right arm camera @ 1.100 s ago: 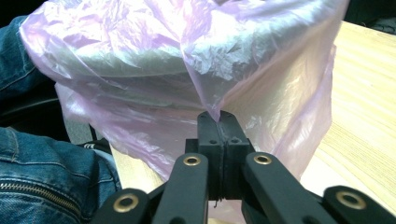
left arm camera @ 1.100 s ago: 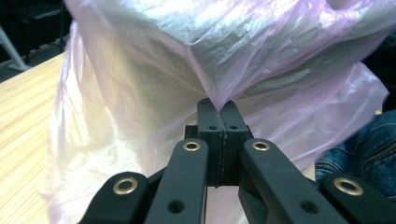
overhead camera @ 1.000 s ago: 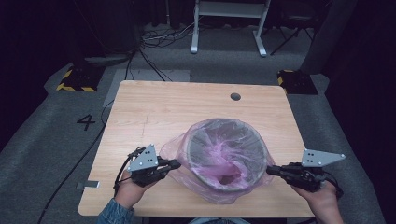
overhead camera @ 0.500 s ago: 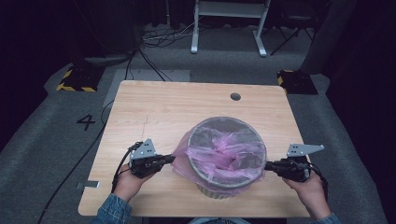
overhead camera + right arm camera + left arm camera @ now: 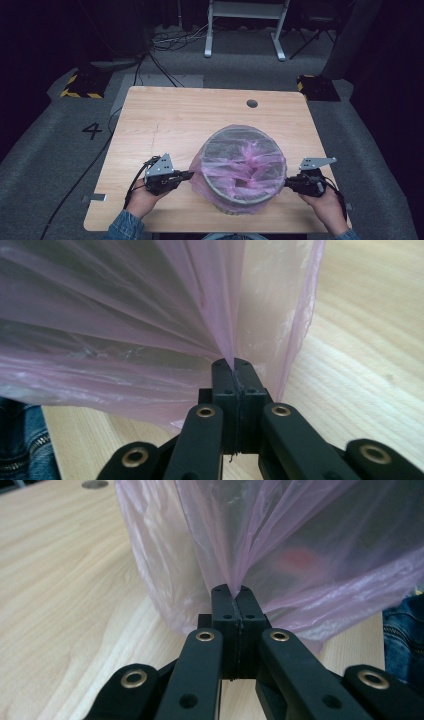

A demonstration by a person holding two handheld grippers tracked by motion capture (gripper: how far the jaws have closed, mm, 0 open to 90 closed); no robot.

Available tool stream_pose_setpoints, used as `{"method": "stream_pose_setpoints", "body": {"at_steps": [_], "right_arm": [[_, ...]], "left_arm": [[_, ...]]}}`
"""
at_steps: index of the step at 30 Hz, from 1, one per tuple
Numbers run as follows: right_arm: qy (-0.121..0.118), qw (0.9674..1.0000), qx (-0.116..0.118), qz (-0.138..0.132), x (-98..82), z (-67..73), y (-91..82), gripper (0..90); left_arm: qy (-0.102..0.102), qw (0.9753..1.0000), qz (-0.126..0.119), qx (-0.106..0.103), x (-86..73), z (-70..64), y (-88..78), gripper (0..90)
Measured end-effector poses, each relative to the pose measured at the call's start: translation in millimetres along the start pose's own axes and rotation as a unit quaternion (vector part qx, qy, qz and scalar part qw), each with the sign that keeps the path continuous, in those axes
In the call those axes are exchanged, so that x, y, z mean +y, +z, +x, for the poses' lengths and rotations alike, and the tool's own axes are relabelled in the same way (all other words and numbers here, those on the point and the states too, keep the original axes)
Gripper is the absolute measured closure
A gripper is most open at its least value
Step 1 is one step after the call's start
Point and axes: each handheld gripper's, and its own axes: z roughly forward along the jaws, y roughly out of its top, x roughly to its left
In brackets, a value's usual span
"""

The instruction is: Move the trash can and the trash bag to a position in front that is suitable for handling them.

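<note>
Pink bag (image 5: 250,167) over bin (image 5: 243,200) in high view, left gripper (image 5: 231,591) and right gripper (image 5: 232,363) views show jaws pinching film

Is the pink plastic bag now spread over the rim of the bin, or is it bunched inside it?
Spread: the pink plastic bag drapes over the bin rim, pulled sideways by the left gripper and right gripper.

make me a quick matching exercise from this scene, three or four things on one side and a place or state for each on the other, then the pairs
Things:
1. pink bag
2. bin
3. left gripper
4. table hole

Places or states:
a. far side of the table, right of middle
b. shut on the bag's left edge
c. stretched over the bin's rim
d. stands on the table between both grippers

Pairs: 1-c, 2-d, 3-b, 4-a
</note>
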Motion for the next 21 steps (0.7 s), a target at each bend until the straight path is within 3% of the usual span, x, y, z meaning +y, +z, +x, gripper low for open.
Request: {"method": "stream_pose_setpoints", "body": {"at_steps": [2,4,6,8,10,13,16,19,20,21], "right_arm": [[-0.003,0.9999,0.001,0.011,1.0,0.5,7.8,89.7],[-0.006,0.9999,0.001,0.012,3.4,2.2,11.8,89.0],[-0.012,0.9999,0.002,0.0,6.8,4.9,11.0,87.9],[-0.014,0.9999,0.001,-0.009,9.8,7.4,8.2,88.0],[-0.018,0.9998,-0.003,0.0,10.0,7.8,8.6,89.5],[-0.008,0.999,-0.019,0.04,2.4,3.1,15.2,90.0],[0.005,0.9974,-0.023,0.068,-8.7,-1.2,18.2,90.0],[0.009,0.9982,-0.017,0.057,-17.0,-1.7,10.9,90.0],[0.004,0.999,-0.011,0.043,-18.1,-1.1,5.7,89.3],[-0.007,0.9997,-0.007,0.023,-18.4,0.8,-0.3,84.4]], "left_arm": [[0.0,1.0,0.007,0.002,1.5,0.3,3.9,89.8],[0.001,0.9994,0.035,0.006,0.6,1.1,11.1,89.8],[0.001,0.9976,0.069,0.008,-3.6,1.7,19.6,89.9],[-0.008,0.9967,0.081,0.002,-8.9,2.8,24.4,89.9],[-0.01,0.9971,0.075,-0.011,-11.8,2.1,24.0,89.9],[-0.003,0.9975,0.069,-0.013,-12.0,-1.2,19.1,89.9],[-0.007,0.9955,0.094,0.004,-15.4,0.0,17.4,89.9],[-0.023,0.9964,0.082,-0.005,-20.8,2.9,10.6,89.8],[-0.021,0.9976,0.064,-0.013,-21.3,1.4,6.3,89.1],[-0.015,0.9989,0.041,-0.018,-20.8,-0.2,1.0,81.9]]}}
